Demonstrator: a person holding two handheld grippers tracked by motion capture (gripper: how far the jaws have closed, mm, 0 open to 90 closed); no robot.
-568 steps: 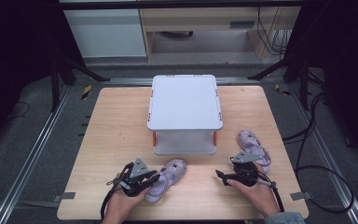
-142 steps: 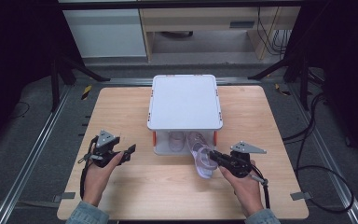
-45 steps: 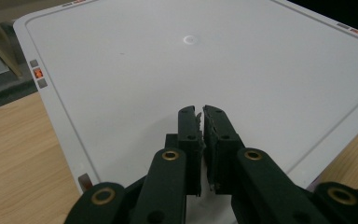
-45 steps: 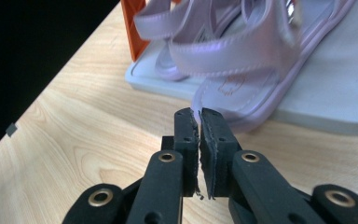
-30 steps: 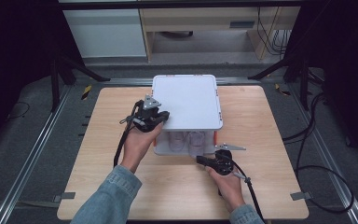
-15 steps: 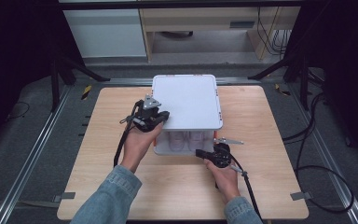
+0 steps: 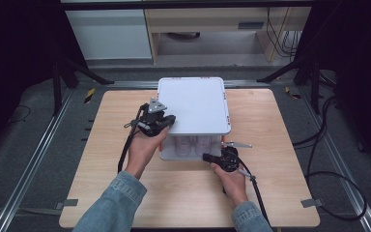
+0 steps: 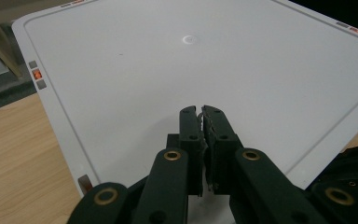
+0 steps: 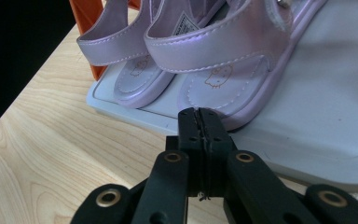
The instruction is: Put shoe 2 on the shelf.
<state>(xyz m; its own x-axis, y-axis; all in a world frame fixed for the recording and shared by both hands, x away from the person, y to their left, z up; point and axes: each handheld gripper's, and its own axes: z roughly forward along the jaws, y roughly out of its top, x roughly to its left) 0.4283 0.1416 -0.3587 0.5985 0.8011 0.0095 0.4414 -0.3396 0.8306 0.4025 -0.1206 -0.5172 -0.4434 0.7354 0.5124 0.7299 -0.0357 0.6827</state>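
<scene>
Two lilac sandals (image 9: 205, 56) sit side by side on the rack's lower shelf (image 9: 326, 116), heels toward the clenched, empty right gripper (image 9: 199, 114), touching at its 12 o'clock; the left gripper (image 8: 202, 112), clenched too, rests on the lid (image 8: 168, 70).

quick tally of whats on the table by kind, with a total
sandals: 2, both lilac, on the lower shelf
shelf rack: 1, white with orange legs
grippers: 2, left gripper and right gripper, both shut
total: 5
</scene>
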